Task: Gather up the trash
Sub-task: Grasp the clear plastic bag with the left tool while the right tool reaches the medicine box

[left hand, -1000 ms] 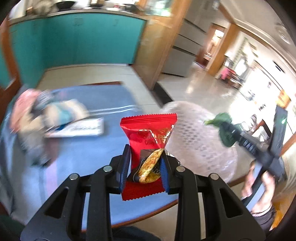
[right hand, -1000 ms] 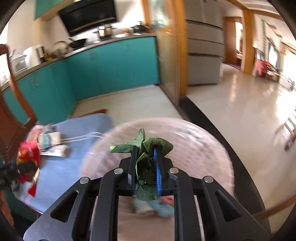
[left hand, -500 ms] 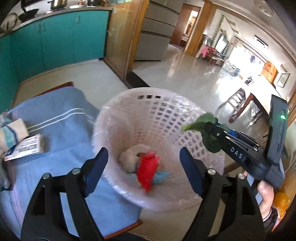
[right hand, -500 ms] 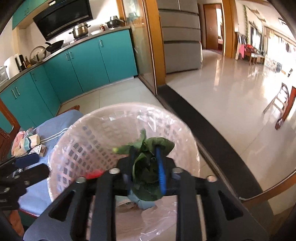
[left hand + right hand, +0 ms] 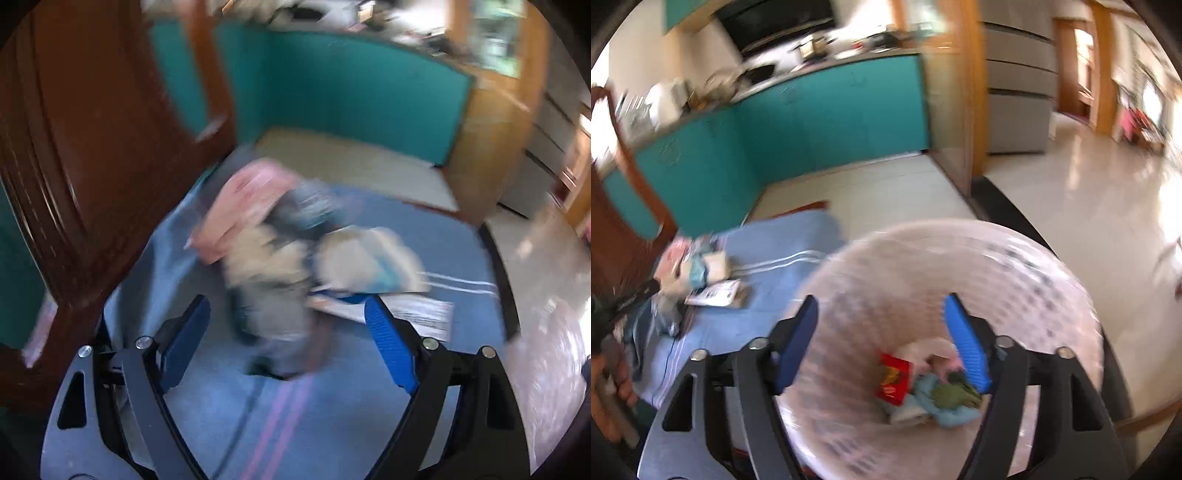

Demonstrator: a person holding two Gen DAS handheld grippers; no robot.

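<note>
My left gripper (image 5: pixel 288 336) is open and empty, just short of a blurred pile of trash (image 5: pixel 280 240) on the blue tablecloth (image 5: pixel 295 424): pink, beige and grey wrappers and a flat white packet (image 5: pixel 421 314). My right gripper (image 5: pixel 882 343) is open and empty above the white mesh basket (image 5: pixel 1034 266). In the basket lie a red snack packet (image 5: pixel 895 376), a green leaf (image 5: pixel 955 395), blue paper (image 5: pixel 945 413) and other scraps. The trash pile also shows in the right wrist view (image 5: pixel 694 269), left of the basket.
A dark wooden chair back (image 5: pixel 74 147) stands close at the left of the table. Teal kitchen cabinets (image 5: pixel 812 122) lie behind. The basket's blurred rim (image 5: pixel 546 362) shows at the right edge of the left wrist view. Tiled floor (image 5: pixel 1071 192) lies to the right.
My right gripper opened and the green leaf dropped into the basket. My left gripper, open and empty, swung left from over the basket to the trash pile on the cloth.
</note>
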